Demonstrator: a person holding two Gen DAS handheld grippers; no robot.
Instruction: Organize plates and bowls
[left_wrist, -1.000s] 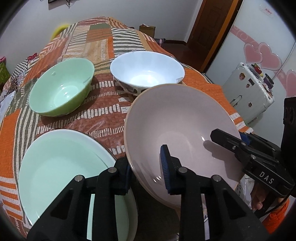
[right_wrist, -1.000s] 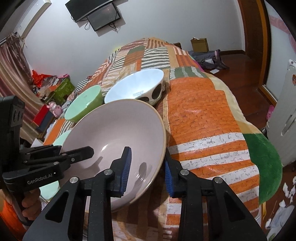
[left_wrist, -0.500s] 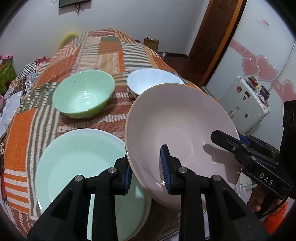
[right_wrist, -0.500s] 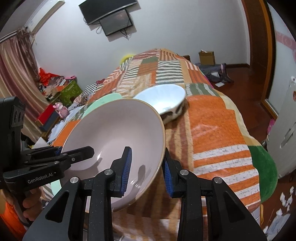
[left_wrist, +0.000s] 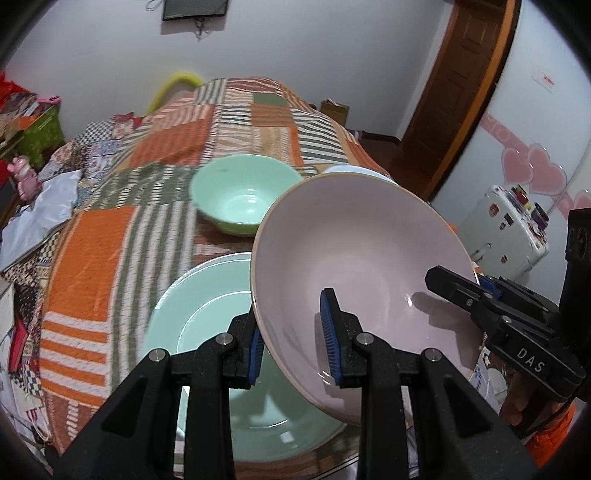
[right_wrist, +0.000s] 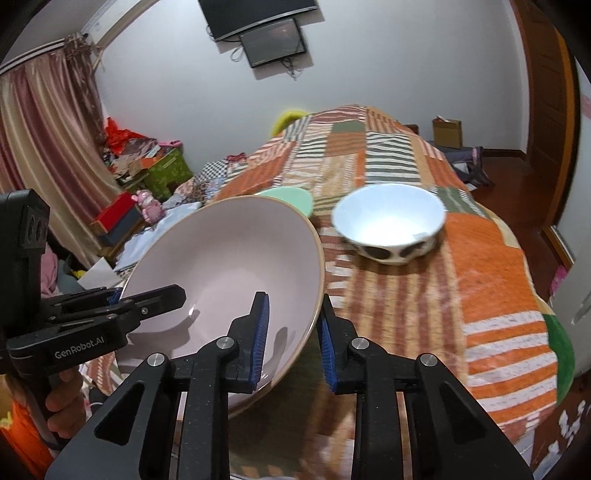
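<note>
I have the pink bowl (left_wrist: 362, 266) pinched by its rim on both sides: left gripper (left_wrist: 293, 345) and right gripper (right_wrist: 291, 339), whose jaws have just been closing. It hangs tilted above the green plate (left_wrist: 207, 317).

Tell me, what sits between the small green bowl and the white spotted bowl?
In the left wrist view, the pink plate's raised rim cuts between the green bowl and the white bowl; the right wrist view shows it too.
</note>
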